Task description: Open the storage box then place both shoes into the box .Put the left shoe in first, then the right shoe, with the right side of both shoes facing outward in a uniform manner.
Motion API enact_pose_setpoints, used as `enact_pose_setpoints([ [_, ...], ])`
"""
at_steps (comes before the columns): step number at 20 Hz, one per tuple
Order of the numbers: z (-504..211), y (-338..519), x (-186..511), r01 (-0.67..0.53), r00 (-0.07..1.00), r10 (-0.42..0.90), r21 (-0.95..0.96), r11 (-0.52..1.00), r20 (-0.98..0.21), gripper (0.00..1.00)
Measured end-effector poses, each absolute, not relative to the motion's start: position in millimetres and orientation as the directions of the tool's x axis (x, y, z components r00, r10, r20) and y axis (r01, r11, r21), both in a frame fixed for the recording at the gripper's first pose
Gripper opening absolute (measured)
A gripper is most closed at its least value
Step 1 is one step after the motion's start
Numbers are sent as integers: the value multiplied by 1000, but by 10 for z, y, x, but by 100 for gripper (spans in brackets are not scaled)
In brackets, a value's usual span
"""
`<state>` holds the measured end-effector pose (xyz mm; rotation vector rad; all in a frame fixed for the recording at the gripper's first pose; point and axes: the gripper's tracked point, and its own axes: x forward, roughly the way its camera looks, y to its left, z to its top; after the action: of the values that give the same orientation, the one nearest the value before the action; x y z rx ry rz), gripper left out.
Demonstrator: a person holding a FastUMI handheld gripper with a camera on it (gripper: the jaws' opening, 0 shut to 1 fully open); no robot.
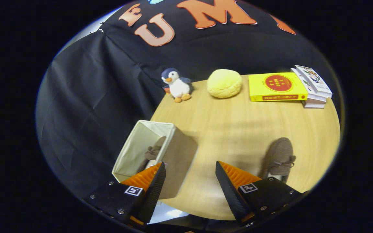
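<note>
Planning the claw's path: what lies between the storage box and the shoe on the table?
Bare wooden tabletop; the gripper view shows nothing between storage box and brown shoe.

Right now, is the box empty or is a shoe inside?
Not empty: one brown shoe lies inside the open storage box; the open tool holds nothing.

My gripper (190, 168) has black fingers (155, 184) with orange backs and little black-and-white square marks, and they stand wide apart. The storage box (180, 155) is cream. The shoe in the box (154, 151) is brown, and so is the shoe on the table (281, 155). The table (238, 129) is light wood. The toy penguin (177, 84) is blue and white with orange feet. The soft ball (224, 83) is yellow. One book (276, 86) is yellow with a red circle.
</note>
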<state>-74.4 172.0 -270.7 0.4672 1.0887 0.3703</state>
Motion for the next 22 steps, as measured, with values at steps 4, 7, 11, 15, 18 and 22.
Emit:
enact_pose_setpoints([
  [4, -3028, 1166, -924, 15, 419, 426, 476, 879, -802, 96],
  [7, -3238, 827, -1022, 48, 415, 377, 434, 900, -828, 96],
  [11, -3544, 457, -1161, 69, 400, 314, 370, 927, -861, 96],
  [15, -3844, 324, -1277, 78, 358, 309, 358, 931, -881, 90],
  [18, -4057, 229, -1245, 65, 355, 269, 310, 948, -895, 83],
  [22, -4271, 129, -1073, 37, 420, 186, 222, 974, -888, 65],
])
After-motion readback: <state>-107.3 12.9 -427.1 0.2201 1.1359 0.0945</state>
